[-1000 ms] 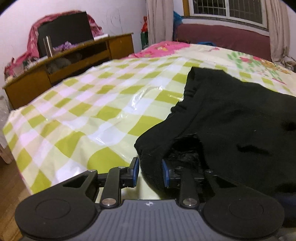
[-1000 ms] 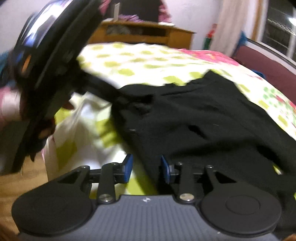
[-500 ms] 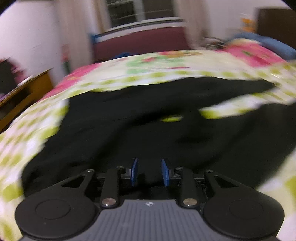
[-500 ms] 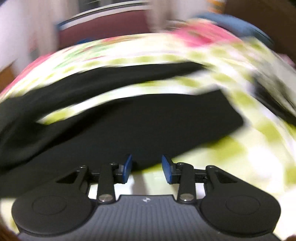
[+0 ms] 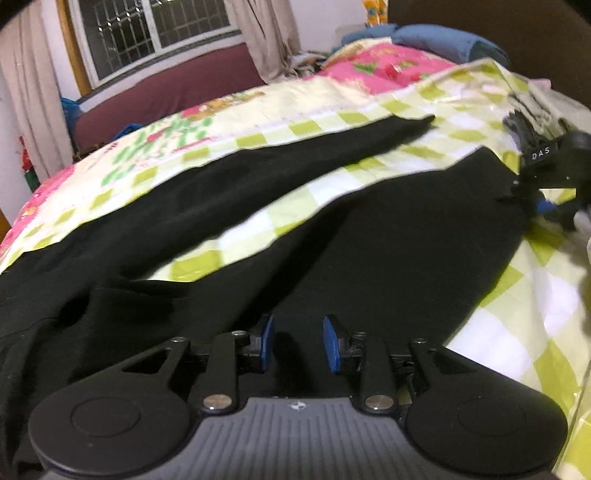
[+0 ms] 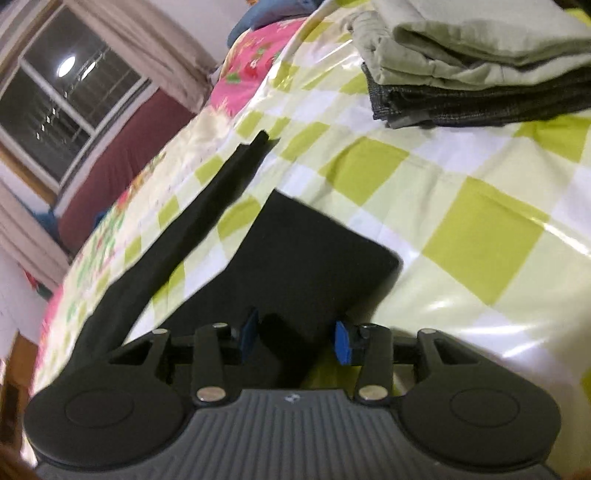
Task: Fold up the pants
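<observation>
Left gripper point(image 5: 298, 344): blue pads apart, nothing between, low over near leg of black pants point(image 5: 388, 236). Right gripper point(image 6: 294, 336): pads wide apart, cuff end of near leg lying between, not pinched. Pants spread flat on checked sheet point(image 6: 480, 236), legs split in V. Far leg runs to 11 o'clock. Folded clothes stack point(image 6: 476, 62) at 1 o'clock. Window point(image 5: 155, 33) beyond bed.
</observation>
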Tool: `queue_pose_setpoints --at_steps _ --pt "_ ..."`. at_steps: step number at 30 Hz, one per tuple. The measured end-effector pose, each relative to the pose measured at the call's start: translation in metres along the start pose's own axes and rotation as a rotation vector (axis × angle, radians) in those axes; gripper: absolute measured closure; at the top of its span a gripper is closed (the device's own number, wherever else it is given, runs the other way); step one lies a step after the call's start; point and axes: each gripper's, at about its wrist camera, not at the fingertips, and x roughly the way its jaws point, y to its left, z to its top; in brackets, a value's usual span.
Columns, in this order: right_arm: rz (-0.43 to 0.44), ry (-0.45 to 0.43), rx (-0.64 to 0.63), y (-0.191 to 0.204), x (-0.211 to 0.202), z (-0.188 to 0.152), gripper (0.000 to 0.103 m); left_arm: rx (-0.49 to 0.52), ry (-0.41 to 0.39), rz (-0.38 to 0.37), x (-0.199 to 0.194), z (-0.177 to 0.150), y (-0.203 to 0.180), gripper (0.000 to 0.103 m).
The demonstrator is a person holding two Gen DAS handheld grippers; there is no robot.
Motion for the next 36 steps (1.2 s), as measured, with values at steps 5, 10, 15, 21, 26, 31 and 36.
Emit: queue_pose_setpoints --at_steps 5,10,15,21,26,31,36 --pt "0.079 -0.009 0.013 -0.014 -0.032 0.014 0.099 0.012 -0.005 -0.024 0.001 0.008 -0.017 0.059" --pt "0.064 -0.123 -0.089 -0.024 -0.085 0.025 0.099 0.066 -0.043 -0.092 -0.007 0.011 -0.045 0.053" --pt "-0.107 -0.052 -0.074 -0.053 -0.073 0.019 0.099 0.138 -0.021 -0.105 0.000 0.002 -0.071 0.049" --pt "-0.171 -0.084 -0.104 -0.046 -0.085 0.011 0.092 0.116 -0.091 -0.086 -0.028 0.005 -0.046 0.044" --pt "-0.256 -0.145 -0.190 -0.037 -0.106 0.009 0.089 0.074 -0.107 0.026 -0.040 -0.010 0.008 0.038" --pt "-0.258 -0.185 -0.386 0.008 -0.120 -0.007 0.088 0.027 -0.103 0.156 -0.048 -0.032 0.082 0.038" --pt "-0.041 -0.040 -0.678 0.098 -0.083 -0.032 0.081 -0.009 -0.111 0.262 -0.051 -0.040 0.158 0.034"
